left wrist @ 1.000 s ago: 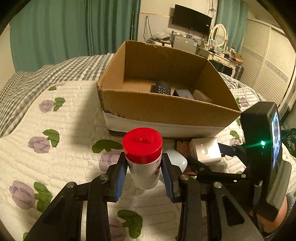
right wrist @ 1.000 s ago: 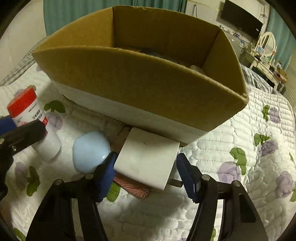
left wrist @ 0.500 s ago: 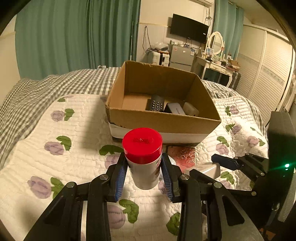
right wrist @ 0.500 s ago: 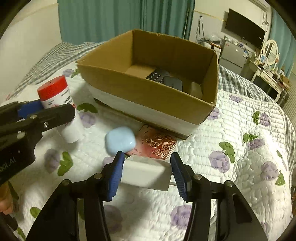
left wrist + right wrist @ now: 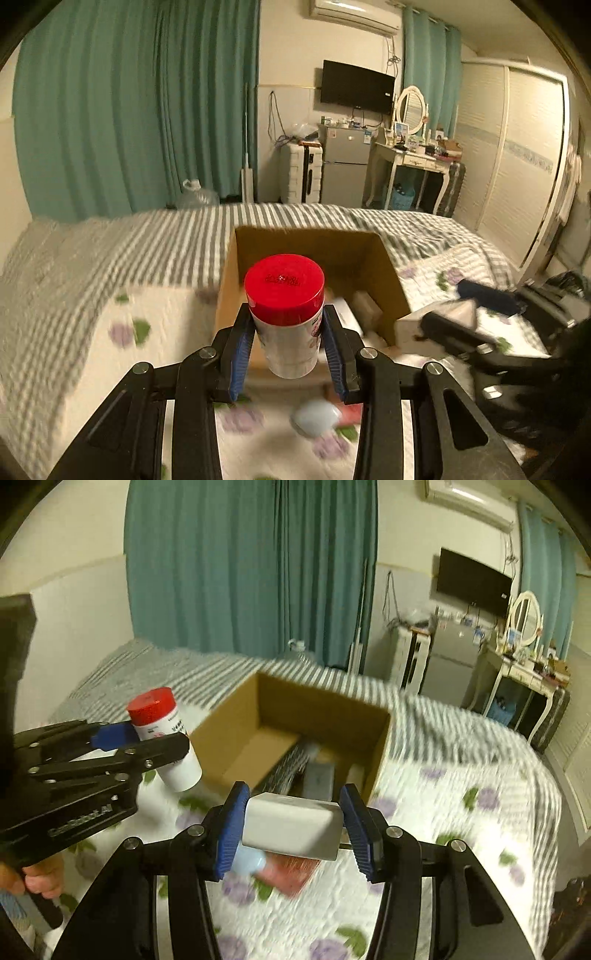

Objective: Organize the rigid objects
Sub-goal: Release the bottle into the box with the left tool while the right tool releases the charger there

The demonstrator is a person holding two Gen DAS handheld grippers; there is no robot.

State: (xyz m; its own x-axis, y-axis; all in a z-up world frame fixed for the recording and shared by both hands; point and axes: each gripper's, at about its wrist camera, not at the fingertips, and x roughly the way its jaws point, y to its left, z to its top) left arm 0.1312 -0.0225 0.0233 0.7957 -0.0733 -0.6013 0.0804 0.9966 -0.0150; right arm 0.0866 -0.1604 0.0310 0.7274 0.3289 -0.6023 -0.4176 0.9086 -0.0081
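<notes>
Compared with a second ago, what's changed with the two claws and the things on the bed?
Both claws have risen off the quilt. The left claw has lifted the red-capped white bottle. The right claw, open around the white rectangular charger block before, closed on it and raised it. The brown cardboard box, pale blue oval case and red patterned card stayed put.

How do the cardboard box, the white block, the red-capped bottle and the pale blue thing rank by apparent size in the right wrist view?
1. Cardboard box
2. White block, inflated by nearness to the camera
3. Red-capped bottle
4. Pale blue thing, mostly hidden, so unsure
</notes>
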